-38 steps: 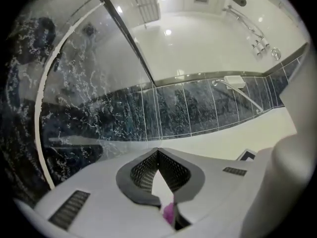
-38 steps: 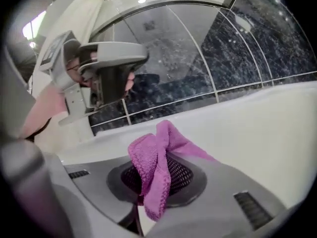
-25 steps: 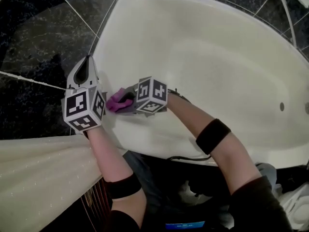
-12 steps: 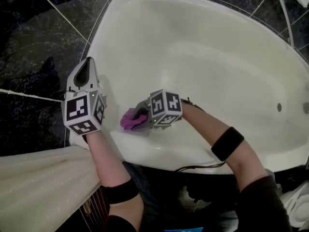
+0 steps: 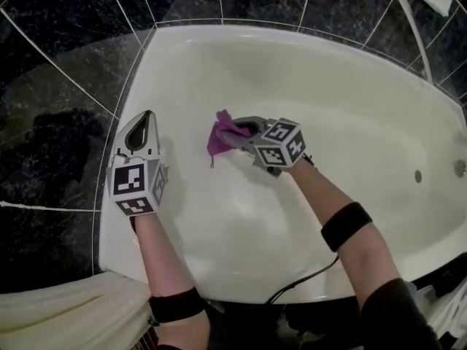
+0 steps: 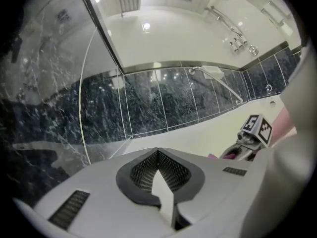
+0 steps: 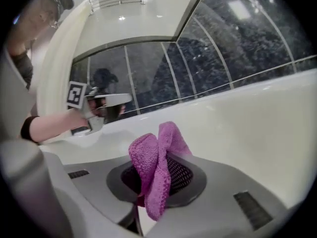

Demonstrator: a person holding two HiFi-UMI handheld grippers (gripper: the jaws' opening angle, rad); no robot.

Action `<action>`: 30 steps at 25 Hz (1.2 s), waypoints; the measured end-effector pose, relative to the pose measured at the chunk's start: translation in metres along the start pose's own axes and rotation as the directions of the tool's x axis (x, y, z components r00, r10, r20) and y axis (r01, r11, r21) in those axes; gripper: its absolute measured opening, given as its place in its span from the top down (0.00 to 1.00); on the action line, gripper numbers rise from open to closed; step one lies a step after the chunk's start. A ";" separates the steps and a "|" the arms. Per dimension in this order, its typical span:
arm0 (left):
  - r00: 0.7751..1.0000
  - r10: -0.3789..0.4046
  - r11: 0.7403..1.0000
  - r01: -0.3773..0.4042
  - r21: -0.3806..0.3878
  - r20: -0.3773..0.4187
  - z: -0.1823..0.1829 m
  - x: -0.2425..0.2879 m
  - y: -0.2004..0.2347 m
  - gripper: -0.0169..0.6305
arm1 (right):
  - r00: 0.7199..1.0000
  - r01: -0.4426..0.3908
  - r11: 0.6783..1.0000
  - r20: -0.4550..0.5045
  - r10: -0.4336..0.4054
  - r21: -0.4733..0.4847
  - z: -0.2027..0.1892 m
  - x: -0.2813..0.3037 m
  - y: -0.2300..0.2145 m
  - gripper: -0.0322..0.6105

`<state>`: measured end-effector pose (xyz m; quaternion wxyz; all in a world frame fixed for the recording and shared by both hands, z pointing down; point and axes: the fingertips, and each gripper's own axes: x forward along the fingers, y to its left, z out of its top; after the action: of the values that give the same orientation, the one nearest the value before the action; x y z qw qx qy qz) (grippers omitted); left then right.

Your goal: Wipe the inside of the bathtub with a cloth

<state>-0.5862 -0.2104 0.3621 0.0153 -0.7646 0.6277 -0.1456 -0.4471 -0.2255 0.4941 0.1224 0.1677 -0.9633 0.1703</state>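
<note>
The white bathtub [image 5: 350, 100] fills the head view, with dark tiled walls round it. My right gripper [image 5: 232, 137] is shut on a purple cloth [image 5: 219, 138] and holds it over the tub's inner wall near the left end. In the right gripper view the cloth [image 7: 156, 167] bunches out from between the jaws. My left gripper [image 5: 140, 128] hovers over the tub's left rim, jaws together with nothing in them. The left gripper view shows its tips [image 6: 159, 180] meeting, and the right gripper [image 6: 250, 138] beyond.
Dark marble tiles [image 5: 58, 71] surround the tub. A pale shower curtain [image 5: 51, 312] hangs at the lower left. An overflow fitting [image 5: 417, 176] sits on the tub's right wall. A cable [image 5: 299, 279] runs over the near rim. A glass screen [image 6: 94, 78] stands at the tub's end.
My right gripper has carried the cloth from the near rim up and away to the tub's inner far-left wall. The left gripper has stayed by the left rim, and the view has shifted.
</note>
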 end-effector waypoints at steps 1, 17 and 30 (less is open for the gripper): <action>1.000 -0.009 1.000 0.009 -0.011 0.000 -0.007 0.006 -0.002 0.97 | 0.997 0.081 0.997 0.006 -0.081 -0.001 0.005 -0.003 -0.030 0.82; 0.999 0.031 0.999 -0.032 -0.043 -0.023 -0.028 0.015 0.016 0.97 | 0.875 0.483 0.874 0.005 -0.483 -0.059 0.022 0.096 -0.222 0.81; 0.998 0.055 0.998 -0.056 -0.017 -0.041 -0.026 0.015 0.021 0.97 | 0.960 0.275 0.956 0.091 -0.266 -0.103 0.035 0.149 -0.123 0.81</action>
<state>-0.6104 -0.2251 0.3856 -0.0001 -0.7438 0.6502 -0.1551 -0.5448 -0.3894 0.5409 0.1171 0.2970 -0.9434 0.0900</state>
